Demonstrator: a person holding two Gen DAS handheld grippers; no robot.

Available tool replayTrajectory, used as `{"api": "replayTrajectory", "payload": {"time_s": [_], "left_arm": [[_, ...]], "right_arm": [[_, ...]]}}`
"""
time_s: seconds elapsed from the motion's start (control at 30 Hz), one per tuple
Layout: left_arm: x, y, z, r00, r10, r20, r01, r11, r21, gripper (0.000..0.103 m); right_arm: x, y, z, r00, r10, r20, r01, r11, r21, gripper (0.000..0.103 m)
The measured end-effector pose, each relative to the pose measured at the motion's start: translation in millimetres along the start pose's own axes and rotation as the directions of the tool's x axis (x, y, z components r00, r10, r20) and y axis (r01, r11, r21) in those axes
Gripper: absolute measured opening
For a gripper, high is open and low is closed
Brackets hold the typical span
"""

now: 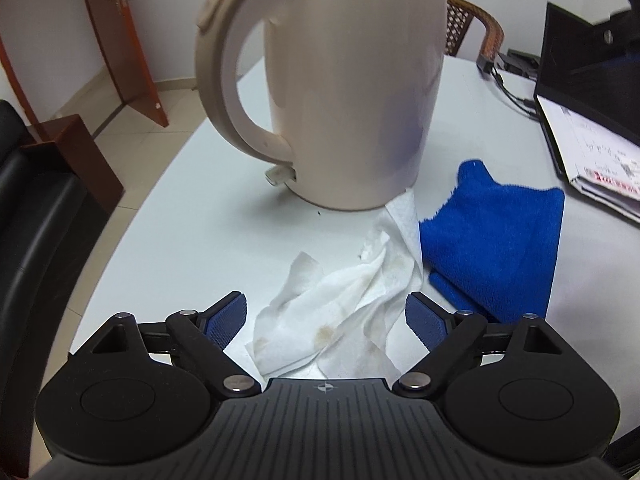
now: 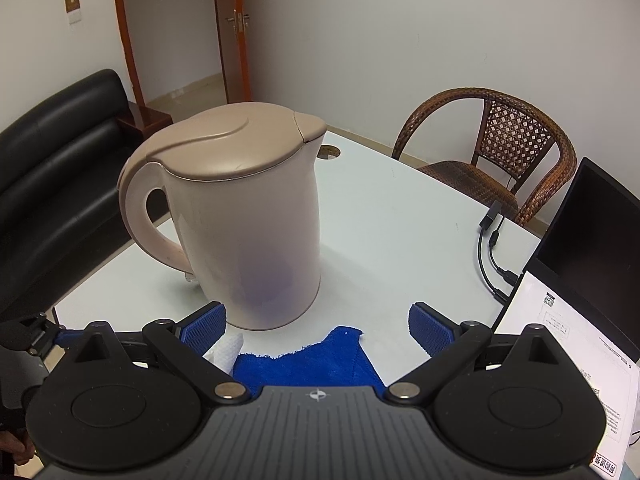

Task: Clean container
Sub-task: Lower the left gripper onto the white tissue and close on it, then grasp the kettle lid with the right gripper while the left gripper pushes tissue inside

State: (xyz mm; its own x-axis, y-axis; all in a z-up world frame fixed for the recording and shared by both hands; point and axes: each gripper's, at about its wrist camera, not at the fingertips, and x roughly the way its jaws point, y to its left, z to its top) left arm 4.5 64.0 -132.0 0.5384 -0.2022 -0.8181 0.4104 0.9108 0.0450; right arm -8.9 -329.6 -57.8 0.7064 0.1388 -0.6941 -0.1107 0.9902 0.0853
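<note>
We are viewing a beige plastic electric kettle (image 1: 352, 92) standing upright on the white table (image 1: 180, 232). Our left gripper (image 1: 326, 322) is straddling a crumpled, stained white paper towel (image 1: 340, 312), jaws apart; our right gripper (image 2: 318, 326) is hanging agape above a folded blue microfibre cloth (image 2: 308, 362).

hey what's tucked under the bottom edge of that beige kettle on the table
A corner of the crumpled, stained white paper towel runs up to the kettle base and seems pinned under it. How far it reaches underneath is hidden.
</note>
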Motion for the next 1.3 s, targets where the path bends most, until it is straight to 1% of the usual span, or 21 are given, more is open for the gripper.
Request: {"api": "replayTrajectory", "payload": {"time_s": [0.07,0.2,0.27,0.37,0.47,0.53,0.6,0.63,0.67,0.77,0.8,0.87,0.93,1.0,1.07,1.1,1.17,1.3], "left_arm": [[6,-1,-2,1.0,-0.007,-0.006,0.007,1.0,0.012,0.086],[24,-5,-6,1.0,-0.009,-0.02,0.011,0.997,0.075,0.083],[35,-7,-8,0.999,-0.014,-0.039,0.018,0.994,0.108,0.073],[49,-6,-10,0.997,-0.032,-0.065,0.039,0.993,0.109,0.062],[56,-3,-13,0.996,-0.054,-0.074,0.061,0.994,0.096,0.062],[58,-1,-14,0.996,-0.067,-0.06,0.072,0.994,0.086,0.061],[57,-1,-14,0.996,-0.077,-0.041,0.08,0.993,0.085,0.05],[57,-1,-13,0.996,-0.081,-0.032,0.084,0.993,0.086,0.033],[58,-1,-12,0.996,-0.082,-0.028,0.084,0.993,0.085,0.02],[60,6,-9,0.995,-0.1,-0.02,0.1,0.994,0.037,0.011],[59,9,-8,0.994,-0.105,-0.015,0.105,0.994,0.016,0.01],[53,14,-6,0.996,-0.093,0.016,0.093,0.996,-0.006,0.01],[46,17,-2,0.996,-0.076,0.049,0.077,0.997,-0.018,0.01],[39,21,3,0.995,-0.071,0.074,0.074,0.996,-0.043,0.01],[31,24,9,0.993,-0.066,0.103,0.073,0.995,-0.073,0.01],[25,25,13,0.99,-0.061,0.125,0.073,0.993,-0.092,0.01],[15,29,21,0.985,-0.051,0.162,0.073,0.989,-0.13,0.01],[-2,36,39,0.974,-0.017,0.225,0.073,0.967,-0.245,0.01]], "right_arm": [[2,-1,0,1.0,-0.001,-0.005,0.001,1.0,-0.001,0.1],[7,-3,2,1.0,0.0,-0.014,0.0,1.0,-0.006,0.1],[9,-3,3,1.0,0.001,-0.018,-0.001,1.0,-0.011,0.1],[12,-4,6,1.0,0.004,-0.016,-0.005,1.0,-0.023,0.1],[14,-5,14,1.0,0.019,-0.006,-0.019,0.999,-0.042,0.097],[14,-8,23,0.999,0.039,0.006,-0.039,0.998,-0.054,0.096],[14,-12,36,0.997,0.066,0.026,-0.064,0.996,-0.065,0.094],[14,-14,43,0.996,0.081,0.035,-0.078,0.994,-0.072,0.093],[14,-17,50,0.994,0.096,0.044,-0.092,0.993,-0.08,0.091],[18,-24,71,0.984,0.174,0.046,-0.167,0.978,-0.127,0.089],[20,-27,78,0.978,0.203,0.044,-0.195,0.97,-0.146,0.089],[24,-32,92,0.965,0.259,0.033,-0.249,0.951,-0.185,0.087],[32,-36,104,0.953,0.304,-0.002,-0.296,0.925,-0.24,0.08],[42,-40,118,0.94,0.338,-0.049,-0.338,0.898,-0.281,0.07],[50,-42,132,0.927,0.366,-0.084,-0.373,0.872,-0.317,0.067],[54,-43,138,0.92,0.378,-0.098,-0.389,0.861,-0.327,0.067],[63,-47,149,0.909,0.4,-0.119,-0.417,0.854,-0.31,0.067],[81,-56,165,0.883,0.446,-0.15,-0.47,0.843,-0.263,0.067]]}}
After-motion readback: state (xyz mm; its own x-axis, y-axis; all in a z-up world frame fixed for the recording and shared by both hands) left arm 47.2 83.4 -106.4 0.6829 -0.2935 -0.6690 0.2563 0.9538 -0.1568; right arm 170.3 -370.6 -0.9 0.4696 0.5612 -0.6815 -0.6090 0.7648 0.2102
